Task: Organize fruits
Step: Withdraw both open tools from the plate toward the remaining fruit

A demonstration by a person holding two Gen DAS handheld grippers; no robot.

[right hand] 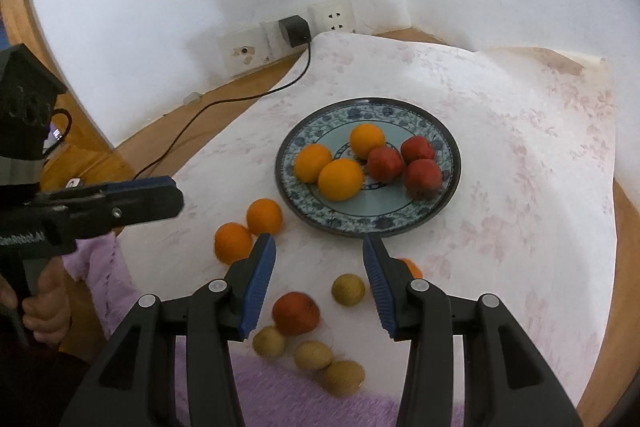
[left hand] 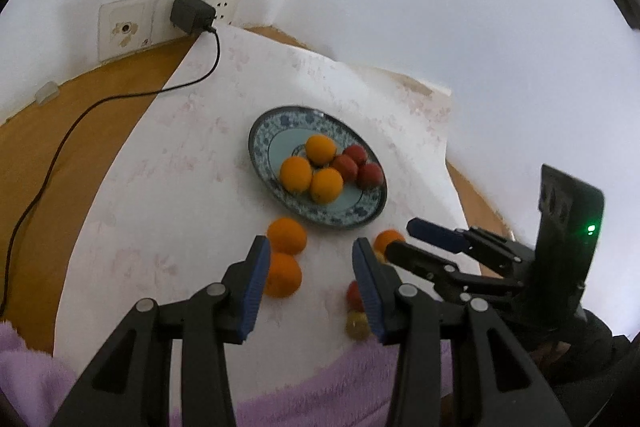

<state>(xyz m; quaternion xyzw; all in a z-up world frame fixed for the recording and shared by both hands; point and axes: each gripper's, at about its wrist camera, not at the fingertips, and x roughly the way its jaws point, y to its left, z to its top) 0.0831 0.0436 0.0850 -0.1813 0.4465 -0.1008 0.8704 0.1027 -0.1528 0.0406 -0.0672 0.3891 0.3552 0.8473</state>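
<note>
We had the plate [right hand: 448, 195] dead centre on the cloth [right hand: 520, 155]: round, glazed, pale blue in the middle with a dark blue floral rim. On it sat three smooth oranges [right hand: 340, 179] bunched to the left and three dull red fruits [right hand: 423, 174] touching them on the right.

Off the plate, nearer us, two more oranges [right hand: 264, 215] lay side by side, touching, just left of the rim. A lone red fruit [right hand: 296, 313] sat close in, blurred, with four small yellow-green round fruits [right hand: 348, 289] scattered around it. Another orange [right hand: 412, 269] peeked out from behind our right gripper's finger.

Our right gripper [right hand: 318, 285] hovered over the loose fruit, blue ribbed pads partly apart, nothing between them. Our left gripper [left hand: 306, 291] did likewise, jaws partly apart and empty, above bare cloth between the two oranges and the small fruit.

The cloth was white with a faint pink flower print, lying over a wooden table [right hand: 224, 111]. A fuzzy lilac fabric [right hand: 280, 387] ran along the near edge. On the left gripper's black body in the right view we read only part of some white lettering, "Robot.AI"; a hand [right hand: 44, 307] gripped its handle.

On the white wall, a black adapter [right hand: 295, 30] sat in a socket [right hand: 333, 15], its cable [right hand: 224, 103] trailing across the wood.
</note>
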